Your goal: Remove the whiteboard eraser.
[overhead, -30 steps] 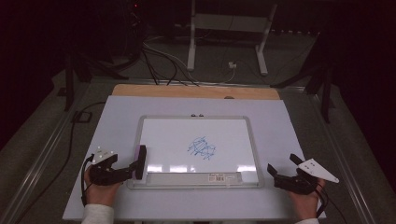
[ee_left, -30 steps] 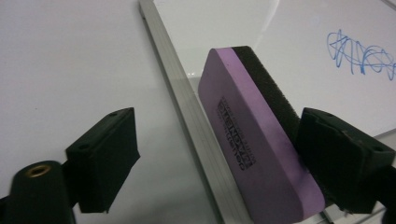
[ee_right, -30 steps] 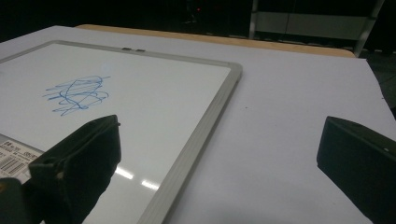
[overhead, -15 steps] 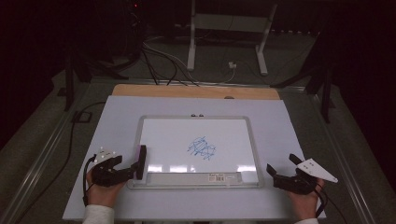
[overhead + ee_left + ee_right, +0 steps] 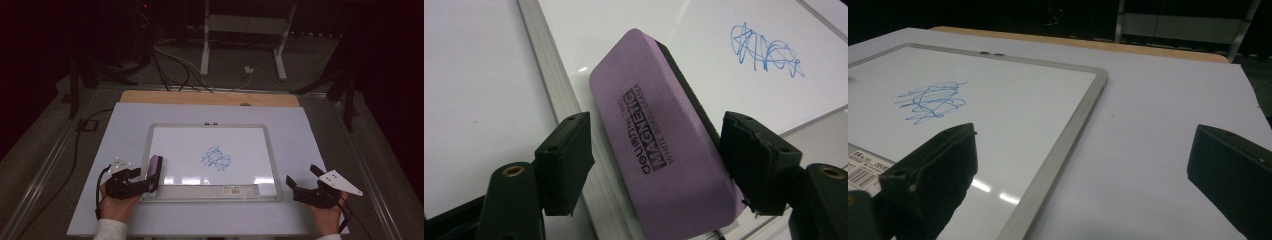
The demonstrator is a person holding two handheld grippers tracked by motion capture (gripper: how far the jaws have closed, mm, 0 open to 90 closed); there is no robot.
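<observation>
A purple eraser [image 5: 664,150] is seen lying on the near left corner of the whiteboard [image 5: 190,145], partly over the frame. The left gripper [image 5: 659,165] is placed around it, one finger [image 5: 566,165] on each long side; the fingers have just been closing. The right-hand finger is touching the eraser's dark felt edge, while a narrow gap is visible at the other (so no firm grip is shown). A blue scribble [image 5: 216,159] is noted near the middle of the board, well apart from the eraser. The right gripper [image 5: 307,187] is held low over the worktop [image 5: 310,135] just beside the board's near right corner, its fingers spread wide with nothing between them. A barcode label [image 5: 235,189] is seen on the near frame.
</observation>
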